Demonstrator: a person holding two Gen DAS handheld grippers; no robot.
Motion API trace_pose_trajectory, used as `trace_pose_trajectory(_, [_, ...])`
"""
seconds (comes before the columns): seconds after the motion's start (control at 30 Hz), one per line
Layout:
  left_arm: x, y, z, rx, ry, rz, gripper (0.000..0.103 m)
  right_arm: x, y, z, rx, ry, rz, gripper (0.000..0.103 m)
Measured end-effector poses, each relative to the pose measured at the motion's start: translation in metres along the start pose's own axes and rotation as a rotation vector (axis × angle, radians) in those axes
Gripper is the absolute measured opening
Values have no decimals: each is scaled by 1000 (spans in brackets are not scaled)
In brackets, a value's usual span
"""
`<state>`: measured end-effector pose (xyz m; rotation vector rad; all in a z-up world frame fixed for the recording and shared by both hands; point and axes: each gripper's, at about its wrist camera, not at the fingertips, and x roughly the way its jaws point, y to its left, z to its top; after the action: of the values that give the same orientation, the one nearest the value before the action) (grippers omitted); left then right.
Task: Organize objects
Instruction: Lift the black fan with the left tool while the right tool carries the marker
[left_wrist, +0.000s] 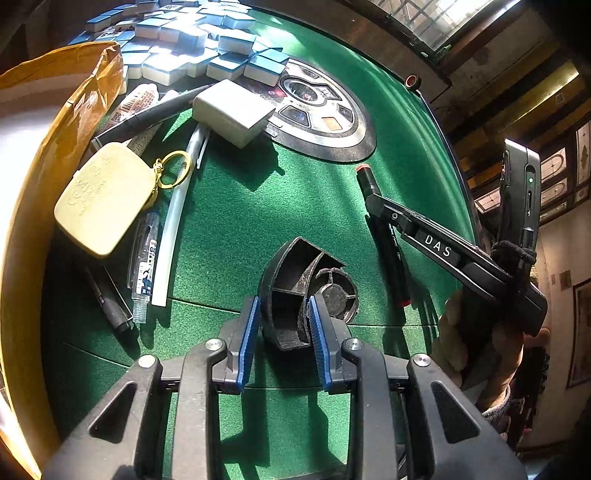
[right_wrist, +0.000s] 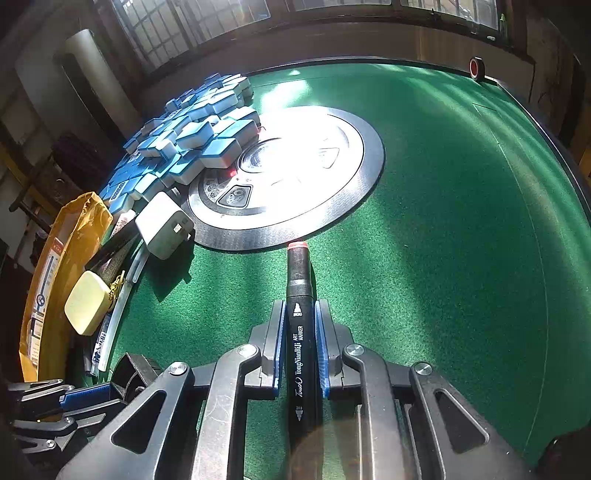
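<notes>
Right gripper (right_wrist: 300, 347) is clamped on the marker (right_wrist: 300, 354) at lower centre; left gripper (left_wrist: 282, 332) pinches the black holder (left_wrist: 295, 288). Lift the marker level, then aim squarely into a holder slot.

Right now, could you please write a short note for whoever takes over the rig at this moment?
Left gripper: shut on the black plastic part, low over the green table.
Right gripper: shut on the marker, red-tipped end pointing at the round centre panel.
By the yellow envelope: pens, cream tag, white charger; tiles heaped behind.
Done: both items gripped. Left: placing them and sorting the rest.
</notes>
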<state>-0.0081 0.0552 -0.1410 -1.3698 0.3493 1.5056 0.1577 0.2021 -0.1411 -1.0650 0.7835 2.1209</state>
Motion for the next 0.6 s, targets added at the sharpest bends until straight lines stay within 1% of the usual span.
trace_pose_trajectory(0.17, [1,3,0,12,-13,10,30,1,1,0,0,0,-8,13])
trace_pose_trajectory(0.33, [2,2,2,17,-34,8,31,1,2,0,-9,-3,-19,14])
trace_pose_trajectory(0.37, [2,1,2,27,-32,5,31,1,3,0,-11,-4,-20,14])
trace_pose_trajectory(0.4, [1,1,2,34,-30,-6,27,1,4,-1,-16,-4,-24,14])
trace_pose_trajectory(0.43, [1,2,2,32,-28,-12,27,1,5,-1,-22,-4,-30,14])
trace_pose_trajectory(0.5, [-2,9,3,-6,-33,-45,23,1,6,-2,-25,-4,-36,14])
trace_pose_trajectory(0.57, [-4,16,2,-53,-24,-79,22,1,6,-1,-22,-4,-33,14])
trace_pose_trajectory(0.6, [-5,18,2,-59,-25,-82,22,1,5,-1,-16,-4,-28,13])
